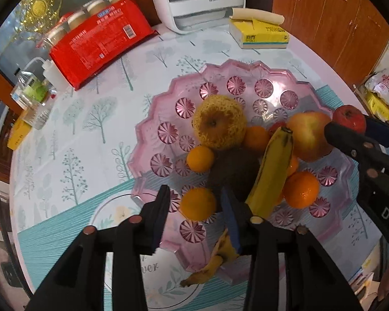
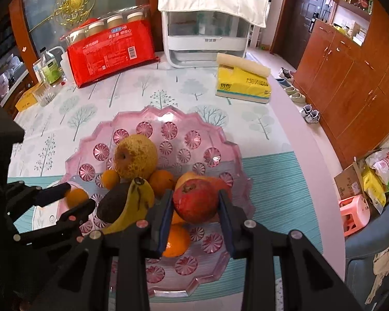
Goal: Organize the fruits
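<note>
right gripper tilted down, clamping red apple

Fruits lie in the tray, tissue pack behind.

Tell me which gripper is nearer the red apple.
Right. The right gripper is clamped on the red apple; the left gripper sits across the pink tray, around a small orange.
</note>
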`<state>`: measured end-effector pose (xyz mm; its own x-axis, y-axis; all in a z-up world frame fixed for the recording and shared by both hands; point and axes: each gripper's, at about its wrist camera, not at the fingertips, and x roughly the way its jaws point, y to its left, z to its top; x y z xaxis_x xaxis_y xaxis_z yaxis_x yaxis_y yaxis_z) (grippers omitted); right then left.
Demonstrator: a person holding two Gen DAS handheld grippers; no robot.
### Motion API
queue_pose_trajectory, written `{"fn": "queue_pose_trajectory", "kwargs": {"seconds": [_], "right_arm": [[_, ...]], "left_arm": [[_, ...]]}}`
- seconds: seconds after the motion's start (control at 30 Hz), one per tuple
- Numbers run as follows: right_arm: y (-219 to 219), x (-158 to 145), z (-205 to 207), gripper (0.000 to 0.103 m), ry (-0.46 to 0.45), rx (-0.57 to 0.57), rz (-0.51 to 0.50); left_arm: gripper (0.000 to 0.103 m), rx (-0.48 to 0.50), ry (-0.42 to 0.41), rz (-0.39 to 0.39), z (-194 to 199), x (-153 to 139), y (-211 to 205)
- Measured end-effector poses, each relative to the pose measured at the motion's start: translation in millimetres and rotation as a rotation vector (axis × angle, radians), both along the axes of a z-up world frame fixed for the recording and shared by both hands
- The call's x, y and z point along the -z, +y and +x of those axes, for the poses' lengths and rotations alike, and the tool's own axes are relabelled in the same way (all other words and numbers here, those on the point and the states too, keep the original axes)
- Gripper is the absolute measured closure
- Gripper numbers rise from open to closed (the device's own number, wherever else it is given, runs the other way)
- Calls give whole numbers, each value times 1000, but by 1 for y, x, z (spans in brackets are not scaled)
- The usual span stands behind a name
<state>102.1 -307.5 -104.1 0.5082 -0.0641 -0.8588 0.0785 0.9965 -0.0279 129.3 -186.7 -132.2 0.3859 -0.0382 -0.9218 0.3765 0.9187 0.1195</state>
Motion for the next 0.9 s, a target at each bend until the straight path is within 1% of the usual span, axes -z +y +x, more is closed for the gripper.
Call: {"fn": "queue_pose_trajectory", "kwargs": {"seconds": [0.03,0.07,0.13,0.2,0.33,0.5,0.63,0.9], "right_arm": [[0,0,0,68,4,-4,6],[0,0,0,68,5,-4,13],[1,-2,-2,68,5,-8,29],[2,-4,-5,68,2,-12,36],[9,-11,-11,68,-19,-23,22],[18,-19,-21,68,-36,-39,25],[26,-25,-31,68,-46,-54,28],[42,-44,-67,68,-76,-96,46]], "left_arm": [[51,-3,-4,-2,-1,-2,1],[47,-8,-8,-11,-3,-4,3],[30,-19,-20,-16,-6,-9,7],[19,-32,-40,-16,-10,-14,12],[19,-50,-47,-31,-18,-22,23],[18,-109,-27,-81,-29,-31,44],[18,-138,-28,-105,-41,-37,59],[18,-209,-104,-124,-77,-64,88]]}}
